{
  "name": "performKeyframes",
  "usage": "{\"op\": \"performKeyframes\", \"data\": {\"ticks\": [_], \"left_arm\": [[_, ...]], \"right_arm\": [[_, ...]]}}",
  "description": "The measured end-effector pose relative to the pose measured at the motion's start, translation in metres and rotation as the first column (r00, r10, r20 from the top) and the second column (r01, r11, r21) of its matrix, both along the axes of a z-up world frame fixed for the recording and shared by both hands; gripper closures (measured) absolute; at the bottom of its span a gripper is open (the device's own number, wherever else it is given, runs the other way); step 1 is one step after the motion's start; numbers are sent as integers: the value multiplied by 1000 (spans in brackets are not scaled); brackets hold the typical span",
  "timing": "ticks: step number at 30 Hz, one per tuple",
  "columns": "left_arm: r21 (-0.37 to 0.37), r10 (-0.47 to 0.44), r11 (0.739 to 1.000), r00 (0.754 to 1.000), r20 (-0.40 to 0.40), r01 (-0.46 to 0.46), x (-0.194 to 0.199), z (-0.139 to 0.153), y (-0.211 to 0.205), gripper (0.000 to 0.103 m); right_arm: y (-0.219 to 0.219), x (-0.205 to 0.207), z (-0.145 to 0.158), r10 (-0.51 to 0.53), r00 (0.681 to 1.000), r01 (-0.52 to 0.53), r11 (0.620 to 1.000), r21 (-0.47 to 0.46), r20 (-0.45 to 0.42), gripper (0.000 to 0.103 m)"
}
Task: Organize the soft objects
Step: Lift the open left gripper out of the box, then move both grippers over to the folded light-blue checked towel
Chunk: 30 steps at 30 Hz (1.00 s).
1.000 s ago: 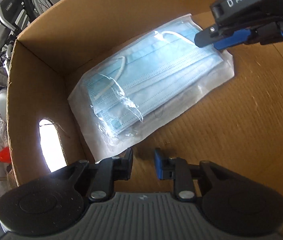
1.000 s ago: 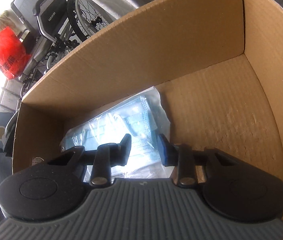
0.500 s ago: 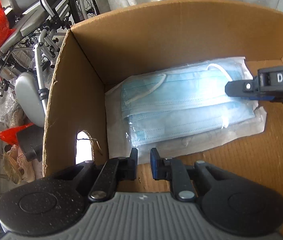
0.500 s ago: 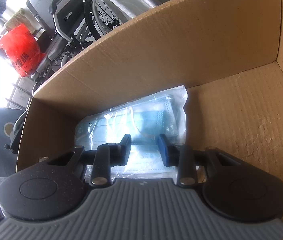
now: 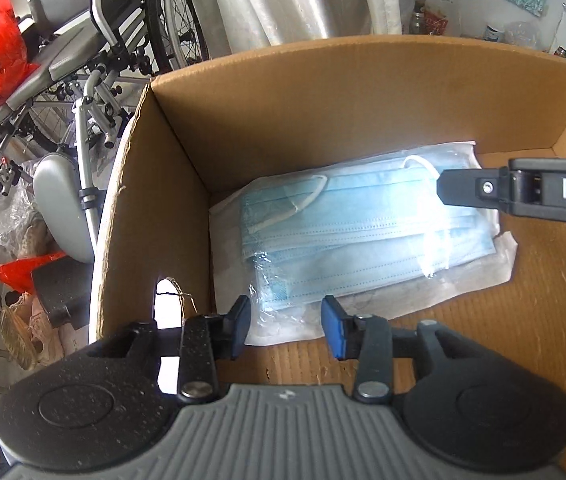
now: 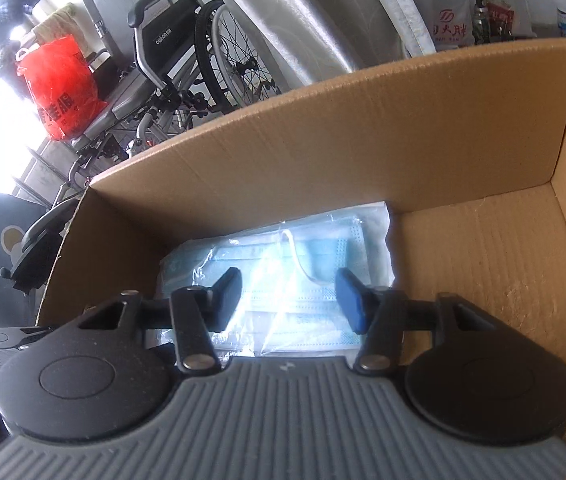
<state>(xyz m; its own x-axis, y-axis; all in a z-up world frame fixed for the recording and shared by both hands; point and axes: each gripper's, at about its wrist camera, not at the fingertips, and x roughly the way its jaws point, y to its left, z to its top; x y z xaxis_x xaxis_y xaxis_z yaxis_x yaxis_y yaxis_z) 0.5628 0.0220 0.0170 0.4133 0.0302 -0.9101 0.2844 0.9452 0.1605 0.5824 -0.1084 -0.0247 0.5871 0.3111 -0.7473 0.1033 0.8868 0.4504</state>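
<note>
Two hand-held grippers over one cardboard box [image 5: 323, 92].
The mask packet [image 5: 363, 240] lies on the box floor against its far wall; left hand-held gripper [image 5: 286, 326] and right hand-held gripper [image 6: 287, 298] are opening above it, gripping nothing.

**Free room and obstructions inside the open carton**

The brown corrugated cardboard box [image 5: 323, 92] stands open at the top, so entry from above is unobstructed. Its upright walls close off the far side and the left side. A clear plastic packet of pale blue face masks [image 5: 363, 240] lies flat in the far-left corner, covering that part of the floor. The bare cardboard floor to the packet's right [image 6: 491, 264] is free. The left gripper [image 5: 286, 326], jaws opening with nothing pressed between them, hangs over the packet's near edge; the right gripper [image 6: 289, 296], likewise opening, hangs above the packet. Outside the far-left wall stands a grey folding wheelchair [image 6: 179, 60].
</note>
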Motion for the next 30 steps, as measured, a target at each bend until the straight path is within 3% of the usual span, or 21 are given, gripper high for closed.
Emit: {"op": "performKeyframes", "data": {"ticks": [1, 2, 9, 14, 18, 30], "left_arm": [[-1, -9, 1000, 1000, 9, 9, -4, 4, -1, 57], [5, -16, 1000, 1000, 22, 16, -8, 8, -3, 54], [41, -28, 999, 992, 125, 23, -53, 56, 5, 42], [26, -1, 1000, 983, 183, -3, -91, 83, 24, 40], [9, 6, 1000, 976, 217, -8, -125, 85, 44, 40], [-61, 7, 998, 942, 336, 14, -251, 68, 80, 40]], "right_arm": [[1, -4, 8, 13, 1000, -13, 1000, -14, 20, 28], [1, -9, 15, 24, 999, -23, 999, -24, 41, 26], [-14, -58, 79, 53, 992, -51, 998, -29, 112, 26], [-34, -123, 116, 67, 984, -58, 997, -56, 163, 26], [-47, -174, 122, 100, 975, -82, 992, -99, 200, 26], [-97, -305, 107, 79, 966, -70, 997, -44, 245, 26]]}}
